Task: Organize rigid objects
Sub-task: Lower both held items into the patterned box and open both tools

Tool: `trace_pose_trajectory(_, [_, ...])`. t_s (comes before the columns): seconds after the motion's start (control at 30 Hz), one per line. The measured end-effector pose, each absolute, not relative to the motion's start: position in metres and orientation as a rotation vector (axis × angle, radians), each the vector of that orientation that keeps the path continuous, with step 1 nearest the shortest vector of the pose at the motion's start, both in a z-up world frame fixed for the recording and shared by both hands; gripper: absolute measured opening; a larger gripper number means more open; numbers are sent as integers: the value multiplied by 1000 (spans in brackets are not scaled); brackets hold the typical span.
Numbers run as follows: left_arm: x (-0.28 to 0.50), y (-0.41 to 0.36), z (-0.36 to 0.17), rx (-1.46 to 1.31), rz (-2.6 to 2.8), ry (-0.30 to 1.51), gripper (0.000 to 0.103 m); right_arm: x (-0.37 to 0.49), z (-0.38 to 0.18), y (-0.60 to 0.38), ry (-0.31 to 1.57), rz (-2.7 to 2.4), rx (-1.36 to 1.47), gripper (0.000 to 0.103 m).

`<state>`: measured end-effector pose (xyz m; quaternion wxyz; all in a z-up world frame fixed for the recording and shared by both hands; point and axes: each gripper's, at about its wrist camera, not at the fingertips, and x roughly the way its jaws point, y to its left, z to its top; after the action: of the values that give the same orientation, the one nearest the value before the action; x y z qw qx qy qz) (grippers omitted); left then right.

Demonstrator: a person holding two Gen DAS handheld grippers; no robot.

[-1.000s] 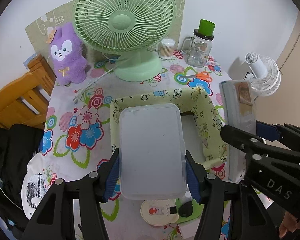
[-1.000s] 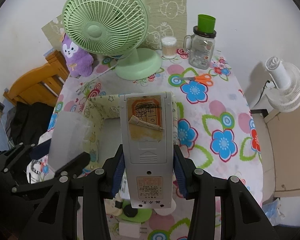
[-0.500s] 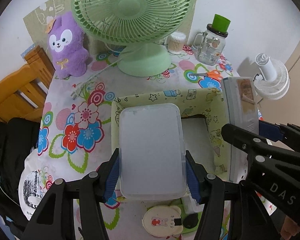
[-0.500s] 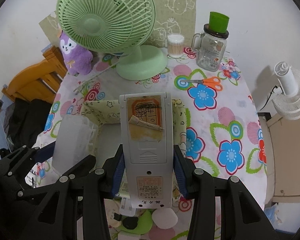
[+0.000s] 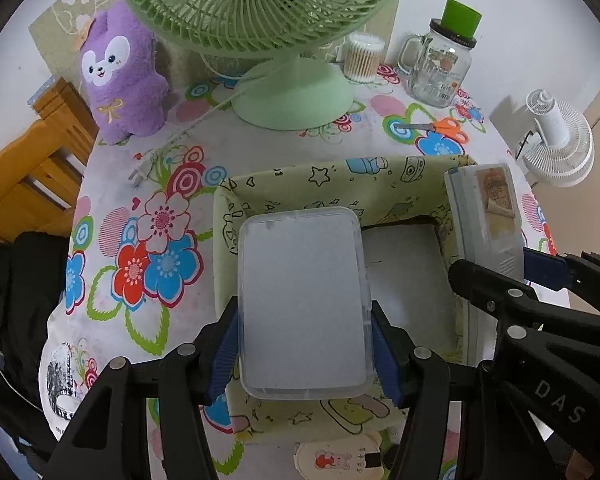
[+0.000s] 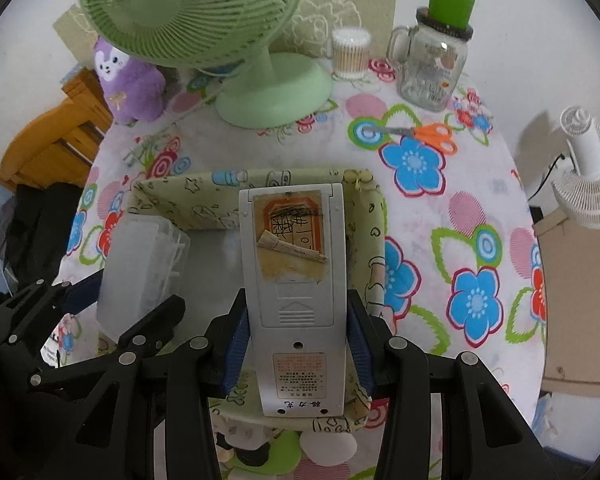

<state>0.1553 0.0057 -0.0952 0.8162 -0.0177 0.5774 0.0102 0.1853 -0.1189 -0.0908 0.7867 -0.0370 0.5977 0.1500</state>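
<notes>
My left gripper [image 5: 305, 346] has its jaws clamped on a frosted, round-cornered plastic box [image 5: 302, 300]; my right gripper [image 6: 296, 340] grips a grey remote control [image 6: 294, 280]. I see both above the printed fabric bin [image 5: 340, 176] on the floral surface [image 5: 140, 240].

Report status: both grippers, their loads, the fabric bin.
Left gripper shut on translucent plastic box. Right gripper shut on grey remote. Both above fabric bin; nothing blocking.

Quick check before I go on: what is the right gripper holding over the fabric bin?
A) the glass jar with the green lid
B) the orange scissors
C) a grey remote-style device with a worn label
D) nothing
C: the right gripper is clamped on the grey device, its blue pads pressing both sides above the fabric bin.
</notes>
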Motion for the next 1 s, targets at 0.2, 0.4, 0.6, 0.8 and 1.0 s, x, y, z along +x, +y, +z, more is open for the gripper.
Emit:
trace_pose_trajectory(0.2, [158, -1, -102, 3, 16, 1233, 62, 190, -103, -119, 1327, 296, -68, 48])
trace_pose_trajectory(0.4, [159, -7, -105, 34, 3, 1240, 74, 191, -108, -114, 1331, 297, -84, 49])
trace_pose_trajectory(0.6, [156, -6, -101, -2, -10, 1250, 82, 190, -105, -114, 1331, 304, -72, 56])
trace_pose_trajectory(0.8, [152, -7, -93, -12, -4, 1240, 84, 184, -93, -115, 1289, 289, -79, 68])
trace_pose_trajectory(1.0, [147, -9, -85, 25, 29, 1214, 91, 178, -85, -118, 1267, 283, -77, 71])
